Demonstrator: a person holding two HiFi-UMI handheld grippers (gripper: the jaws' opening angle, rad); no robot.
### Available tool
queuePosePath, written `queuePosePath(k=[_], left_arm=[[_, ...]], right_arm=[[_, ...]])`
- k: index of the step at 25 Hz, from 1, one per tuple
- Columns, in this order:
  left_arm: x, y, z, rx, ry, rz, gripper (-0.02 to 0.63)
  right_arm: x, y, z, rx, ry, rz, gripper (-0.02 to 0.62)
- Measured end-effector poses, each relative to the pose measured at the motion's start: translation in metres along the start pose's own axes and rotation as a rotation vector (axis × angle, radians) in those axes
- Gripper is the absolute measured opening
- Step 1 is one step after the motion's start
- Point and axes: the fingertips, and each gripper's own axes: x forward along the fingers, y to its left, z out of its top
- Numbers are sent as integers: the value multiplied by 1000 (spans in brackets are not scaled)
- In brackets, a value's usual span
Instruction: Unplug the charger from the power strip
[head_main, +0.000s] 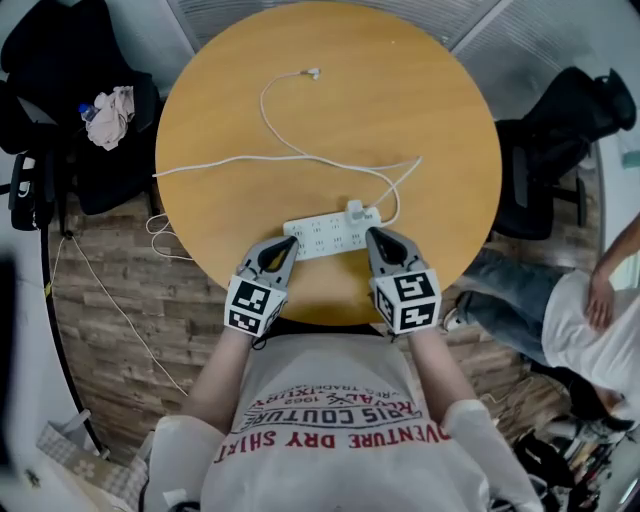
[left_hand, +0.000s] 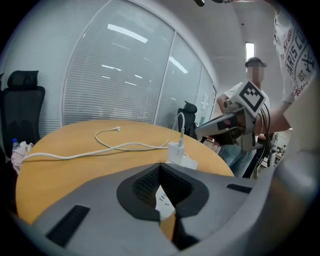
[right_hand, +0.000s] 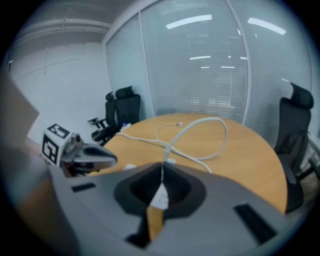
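Note:
A white power strip lies near the front edge of the round wooden table. A white charger is plugged into its right part, and its thin cable loops across the table. My left gripper is shut and empty, with its tip at the strip's left end. The right gripper, also shut and empty, has its tip at the strip's right end just below the charger. In the left gripper view the charger stands upright just beyond the closed jaws. In the right gripper view the jaws hide the charger, and only its cable shows.
The strip's thicker cord runs off the table's left edge to the floor. Black office chairs stand at both sides; the left chair holds a cloth and a bottle. A seated person is at the right.

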Motion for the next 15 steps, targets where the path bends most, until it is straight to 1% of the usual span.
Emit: queuePosePath(k=[5, 6, 7, 9, 10, 11, 13, 15], left_arm=[[31, -1, -41, -1, 131, -9, 29], [34, -1, -48, -7, 153, -7, 29], [37, 0, -52, -15, 166, -5, 29], [38, 1, -56, -32, 174, -1, 29], [38, 1, -56, -37, 174, 0, 29], [38, 1, -56, -36, 173, 2, 29], [37, 1, -55, -26, 175, 10, 29], [37, 1, -55, -27, 179, 23, 29]], right_arm=[[17, -9, -16, 15, 78, 8, 34], [21, -10, -18, 19, 89, 12, 70], [24, -10, -20, 21, 98, 16, 125], [31, -8, -23, 23, 116, 28, 167], [35, -7, -25, 25, 128, 33, 204], [39, -6, -27, 27, 142, 37, 227], [47, -4, -31, 33, 177, 41, 249], [57, -3, -33, 39, 209, 34, 253]])
